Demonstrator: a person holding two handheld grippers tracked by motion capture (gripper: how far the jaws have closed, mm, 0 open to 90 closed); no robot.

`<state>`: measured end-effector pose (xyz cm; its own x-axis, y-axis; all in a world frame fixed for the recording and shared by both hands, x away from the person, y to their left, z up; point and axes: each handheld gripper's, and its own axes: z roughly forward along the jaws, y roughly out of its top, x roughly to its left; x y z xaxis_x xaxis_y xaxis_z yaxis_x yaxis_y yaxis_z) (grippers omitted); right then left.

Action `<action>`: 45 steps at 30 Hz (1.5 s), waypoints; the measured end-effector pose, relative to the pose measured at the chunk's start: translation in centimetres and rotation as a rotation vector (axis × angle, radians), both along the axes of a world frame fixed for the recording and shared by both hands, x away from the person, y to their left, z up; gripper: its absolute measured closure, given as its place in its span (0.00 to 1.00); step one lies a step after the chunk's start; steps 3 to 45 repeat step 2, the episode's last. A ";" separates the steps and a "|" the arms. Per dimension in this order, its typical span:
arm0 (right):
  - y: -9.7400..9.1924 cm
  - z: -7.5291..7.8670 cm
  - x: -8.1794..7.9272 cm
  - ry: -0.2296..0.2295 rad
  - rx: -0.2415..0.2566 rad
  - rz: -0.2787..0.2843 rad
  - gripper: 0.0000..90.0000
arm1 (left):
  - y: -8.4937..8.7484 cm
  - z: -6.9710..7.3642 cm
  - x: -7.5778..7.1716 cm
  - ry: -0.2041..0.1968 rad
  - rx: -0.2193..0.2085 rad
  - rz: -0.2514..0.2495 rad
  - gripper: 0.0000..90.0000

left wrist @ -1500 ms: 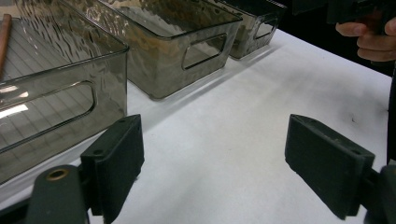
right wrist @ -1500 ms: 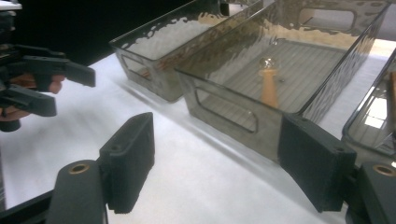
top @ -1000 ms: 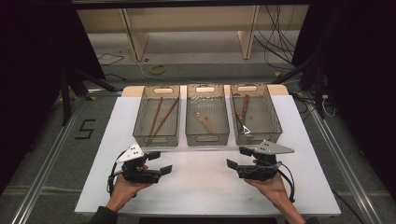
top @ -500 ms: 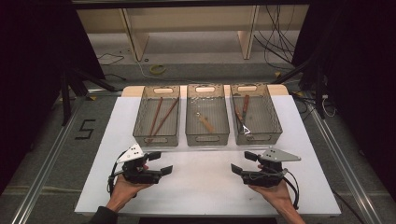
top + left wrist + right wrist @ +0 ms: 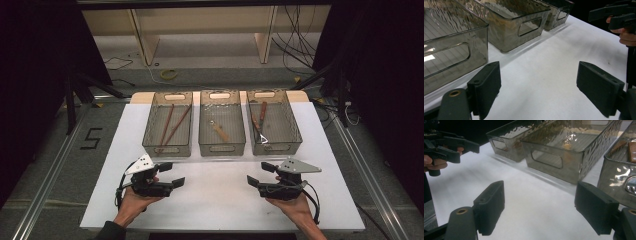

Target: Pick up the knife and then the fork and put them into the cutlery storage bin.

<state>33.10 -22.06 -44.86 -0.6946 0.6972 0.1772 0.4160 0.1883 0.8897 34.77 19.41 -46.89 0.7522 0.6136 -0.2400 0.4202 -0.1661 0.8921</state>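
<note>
Along the lower part of the high view, two hands are resting on the white table, each one gripping a tool: the left gripper is sitting at lower left and the right gripper at lower right, well apart from each other and pointing inward. Both are showing their jaws spread wide with nothing between them, as the left gripper view and the right gripper view confirm (bare white surface is lying between the black pads in each).

Across the middle of the frame three clear bins are standing side by side, touching or nearly so. The left bin is holding a pair of chopsticks; the middle bin is holding a small wooden-handled utensil; the right bin is holding red-handled tongs (the exact kind of tool is hard to tell).

Several risks are looming. The bin walls are tall and smooth, so a gripper reaching in at a shallow angle is likely to be knocking a rim and shoving the light bin across the table. The chopsticks are thin and lying flat on the floor of their bin, so the pads are likely to be closing on one only, or sliding off both. The shiny tool in the right bin is probably slippery, and a pinch far from its middle could be letting it swing or drop.
</note>
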 end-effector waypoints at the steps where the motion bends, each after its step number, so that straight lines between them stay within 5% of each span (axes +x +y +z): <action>1: 0.0 0.0 0.0 0.000 0.000 0.000 0.28 | 0.0 0.0 0.0 0.000 0.000 0.000 0.21; 45: 0.0 0.0 0.0 0.001 0.000 -0.001 0.28 | 0.0 0.0 0.0 -0.002 0.001 -0.001 0.21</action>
